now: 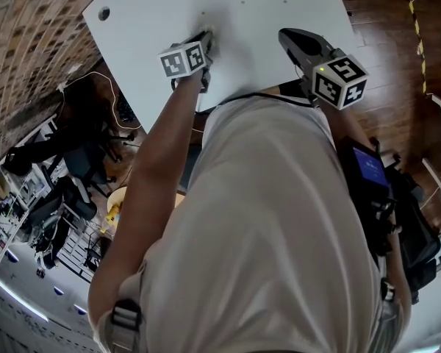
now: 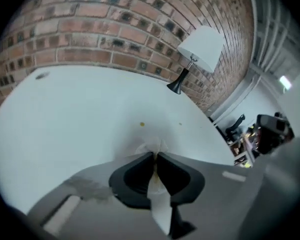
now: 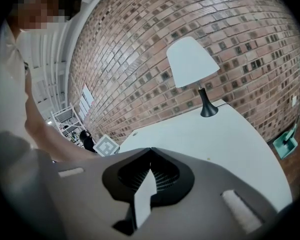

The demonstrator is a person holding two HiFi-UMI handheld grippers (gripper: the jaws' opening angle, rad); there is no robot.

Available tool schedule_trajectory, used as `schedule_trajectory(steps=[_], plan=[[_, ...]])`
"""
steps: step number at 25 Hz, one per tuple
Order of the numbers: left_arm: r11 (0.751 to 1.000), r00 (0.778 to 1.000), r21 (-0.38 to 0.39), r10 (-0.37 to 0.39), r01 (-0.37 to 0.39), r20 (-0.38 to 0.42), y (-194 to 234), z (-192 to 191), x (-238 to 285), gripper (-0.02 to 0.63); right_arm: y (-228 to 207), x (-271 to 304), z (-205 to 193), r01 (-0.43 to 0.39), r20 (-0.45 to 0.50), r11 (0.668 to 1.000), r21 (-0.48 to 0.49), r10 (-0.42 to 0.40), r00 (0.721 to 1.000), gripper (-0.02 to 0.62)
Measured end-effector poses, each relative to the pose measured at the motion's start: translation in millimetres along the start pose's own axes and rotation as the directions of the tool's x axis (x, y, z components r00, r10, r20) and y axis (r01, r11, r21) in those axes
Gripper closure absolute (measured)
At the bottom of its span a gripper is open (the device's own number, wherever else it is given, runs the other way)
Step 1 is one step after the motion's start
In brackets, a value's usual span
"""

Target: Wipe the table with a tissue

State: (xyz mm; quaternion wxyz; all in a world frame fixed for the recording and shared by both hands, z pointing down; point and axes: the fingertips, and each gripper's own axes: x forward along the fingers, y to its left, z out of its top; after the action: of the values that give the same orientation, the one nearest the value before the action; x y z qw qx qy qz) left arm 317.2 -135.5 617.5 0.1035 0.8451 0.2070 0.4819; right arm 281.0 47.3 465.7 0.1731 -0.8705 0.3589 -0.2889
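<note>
Where the L gripper (image 2: 155, 155) meets the table (image 2: 80, 109), its jaws are clamped on a tissue (image 2: 151, 146) that lies against the top, w/ a small spot (image 2: 142, 124) just ahead. R gripper (image 3: 150, 150): jaws together, nothing btwn them, over the table's near edge. Far side: a lamp (image 2: 200, 46).

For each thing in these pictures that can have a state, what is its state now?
left gripper: jaws shut on the tissue.
right gripper: jaws shut, nothing between them.
tissue: crumpled, pinched at the jaw tips, against the table.
table: white, two small spots just ahead of the tissue.
lamp: upright on the table, by the brick wall.
</note>
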Motion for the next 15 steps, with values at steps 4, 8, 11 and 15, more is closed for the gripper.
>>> schedule_trajectory(steps=[4,8,11,15], plan=[[0.999,1.000,-0.024,-0.023,0.023,0.014,-9.4,-7.4,-13.0,0.571,-2.9,4.2,6.2,-0.014,0.007,1.000,-0.001,0.014,1.000,0.588],[0.998,0.995,-0.049,0.029,-0.024,0.093,7.1,-0.9,-30.3,0.571,-4.3,6.8,5.4,-0.025,0.004,1.000,0.004,0.025,1.000,0.588],[0.997,0.990,-0.046,0.067,-0.061,0.123,23.9,9.4,-36.5,0.570,-1.9,9.5,4.9,-0.034,-0.002,0.999,-0.001,0.034,0.999,0.588],[0.996,0.986,-0.048,0.087,-0.081,0.143,41.4,28.6,-31.0,0.569,-2.3,15.0,7.2,-0.026,-0.004,0.999,-0.020,0.026,1.000,0.588]])
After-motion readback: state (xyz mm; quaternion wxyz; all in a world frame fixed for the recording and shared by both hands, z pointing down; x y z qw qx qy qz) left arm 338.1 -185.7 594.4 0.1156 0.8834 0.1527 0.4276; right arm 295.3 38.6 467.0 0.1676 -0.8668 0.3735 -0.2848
